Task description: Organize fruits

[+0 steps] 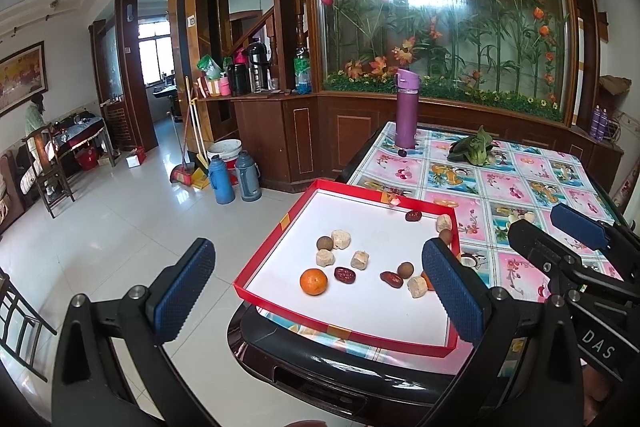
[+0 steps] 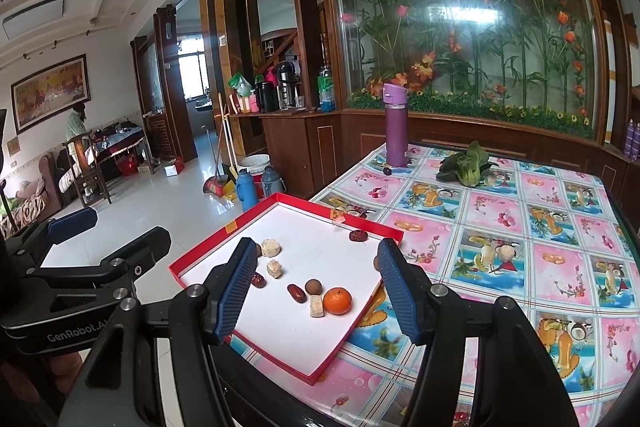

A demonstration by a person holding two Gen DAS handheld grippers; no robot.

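A: Both grippers hang above the near edge of the table. The left gripper [image 1: 320, 291] has its jaws spread wide, holding nothing; the right gripper [image 2: 316, 291] likewise stands apart and empty.

B: And the fruit?

A: All in the red-rimmed box lid [image 2: 280, 347] at the table's corner, on the floral tablecloth [image 2: 500, 251]. A mandarin [image 2: 337, 301] lies beside a pale cube [image 2: 316, 305], with a longan [image 2: 313, 286] and a red date [image 2: 295, 293] close by. Another date [image 2: 357, 235] rests near the far rim.

B: Further back?

A: A purple flask [image 2: 396, 125] stands upright; a leafy green vegetable [image 2: 466, 163] lies well apart from the lid.
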